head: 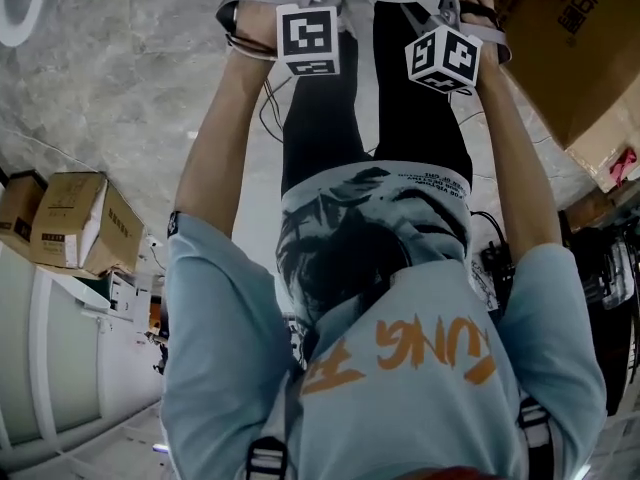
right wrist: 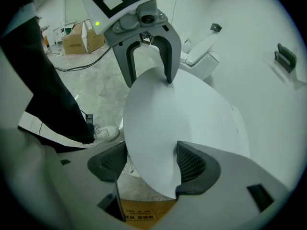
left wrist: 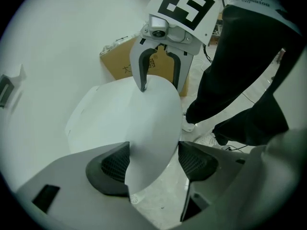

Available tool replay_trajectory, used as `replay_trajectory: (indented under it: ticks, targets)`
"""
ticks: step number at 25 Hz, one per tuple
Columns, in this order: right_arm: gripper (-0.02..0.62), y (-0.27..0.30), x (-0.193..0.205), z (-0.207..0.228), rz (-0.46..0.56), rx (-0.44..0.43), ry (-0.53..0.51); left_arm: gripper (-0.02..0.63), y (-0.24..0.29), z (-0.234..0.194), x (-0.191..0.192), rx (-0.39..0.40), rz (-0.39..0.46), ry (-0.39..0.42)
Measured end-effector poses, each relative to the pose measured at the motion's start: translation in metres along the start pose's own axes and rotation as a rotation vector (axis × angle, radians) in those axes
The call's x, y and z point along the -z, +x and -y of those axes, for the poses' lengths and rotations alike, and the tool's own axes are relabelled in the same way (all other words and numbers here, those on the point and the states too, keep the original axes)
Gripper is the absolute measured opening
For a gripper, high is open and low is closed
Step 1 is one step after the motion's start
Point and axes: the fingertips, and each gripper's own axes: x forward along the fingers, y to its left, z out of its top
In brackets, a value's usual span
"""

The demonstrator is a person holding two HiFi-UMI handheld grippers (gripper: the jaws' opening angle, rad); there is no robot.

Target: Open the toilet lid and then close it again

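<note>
The head view cuts both grippers off at its top edge. Up close, the left gripper [left wrist: 154, 158] and right gripper [right wrist: 151, 164] stand with fingers [left wrist: 112, 166] wide. The rim of the white toilet lid [left wrist: 139, 114] sits between them, unclamped. Beyond the fingers are a cardboard box [left wrist: 117, 66] and grey marbled floor [right wrist: 91, 87].

Grippers: two are being held, the left gripper [left wrist: 153, 159] and the right gripper [right wrist: 152, 163].
Jaws: four are standing apart, two on each gripper.
Marker cubes [head: 308, 38]: two are riding on the grippers, one apiece.
Toilet lid [left wrist: 144, 123]: one is lying between both pairs of jaws.
Cardboard boxes [head: 75, 223]: three are showing in the head view.
White shoes [right wrist: 106, 133]: two are showing in the right gripper view, one partly hidden.
Dark wall fittings [right wrist: 286, 56]: two are showing there.
Person [head: 400, 368]: one is holding the grippers.
</note>
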Motion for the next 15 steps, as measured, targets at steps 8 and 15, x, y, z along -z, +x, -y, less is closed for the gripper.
replay_trajectory:
  ticks: [8,15]
  targets:
    - [0.341,0.032,0.005,-0.012,0.007,-0.014,0.049,0.331,0.030,0.013,0.016,0.052,-0.018,-0.027]
    - [0.347,0.043,0.005,-0.013,0.026,-0.053,0.123,0.331,0.044,0.017,0.019,0.115,-0.032,-0.081]
